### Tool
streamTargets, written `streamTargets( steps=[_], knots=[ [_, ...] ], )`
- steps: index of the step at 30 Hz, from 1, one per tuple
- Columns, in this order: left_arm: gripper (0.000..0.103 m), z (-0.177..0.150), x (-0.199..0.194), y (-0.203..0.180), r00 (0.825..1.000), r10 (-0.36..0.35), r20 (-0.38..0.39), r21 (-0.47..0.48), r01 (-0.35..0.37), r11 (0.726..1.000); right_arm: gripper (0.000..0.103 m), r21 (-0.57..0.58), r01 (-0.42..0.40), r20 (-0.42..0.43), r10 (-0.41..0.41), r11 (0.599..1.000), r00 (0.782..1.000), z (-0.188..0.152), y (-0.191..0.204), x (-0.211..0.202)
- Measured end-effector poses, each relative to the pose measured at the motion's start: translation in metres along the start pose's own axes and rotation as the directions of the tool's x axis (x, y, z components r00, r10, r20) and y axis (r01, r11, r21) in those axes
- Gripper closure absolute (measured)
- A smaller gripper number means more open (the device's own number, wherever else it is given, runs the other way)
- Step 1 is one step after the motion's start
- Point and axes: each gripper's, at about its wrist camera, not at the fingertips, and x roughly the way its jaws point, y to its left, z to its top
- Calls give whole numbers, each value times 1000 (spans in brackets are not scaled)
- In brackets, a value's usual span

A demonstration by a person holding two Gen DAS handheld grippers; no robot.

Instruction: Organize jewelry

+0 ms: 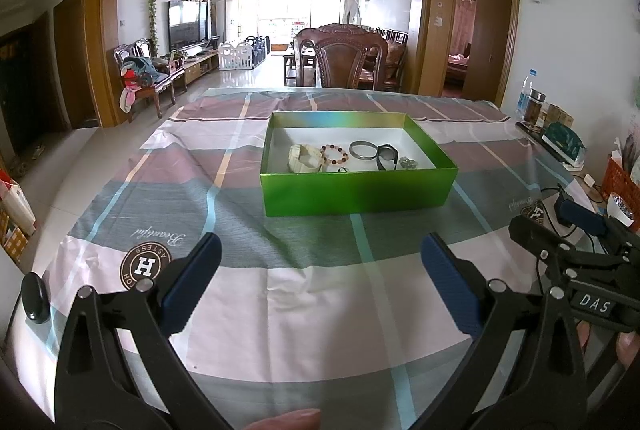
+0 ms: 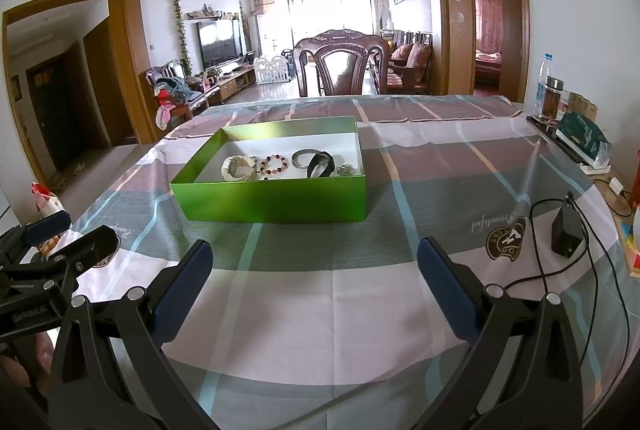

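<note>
On a checked tablecloth [image 1: 320, 294], a green box [image 1: 356, 190] of jewelry sits beyond two empty grippers.

The cloth carries a round badge [image 1: 145, 266] with a large "H" and the script word "Beautiful"; a tag on the right gripper [image 2: 314, 288] reads "DAS". In the box lie, left to right, a cream bracelet [image 1: 305, 159], a beaded bracelet [image 1: 334, 153], a metal bangle [image 1: 363, 150], a black bangle [image 1: 386, 157] and a small greenish piece [image 1: 408, 162]. The left gripper [image 1: 322, 278] and the right one hover near the table's near edge, fingers spread wide, holding nothing. A black adapter [image 2: 566, 234] with its cable lies far right.
</note>
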Motion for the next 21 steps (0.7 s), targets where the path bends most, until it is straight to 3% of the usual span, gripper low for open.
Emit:
streamTargets(
  steps=[21],
  knots=[
    [4, -2, 4, -4, 1000, -7, -8, 12, 7, 1000, 3, 3, 0, -4, 0, 1000, 1000, -1, -2, 1]
  ],
)
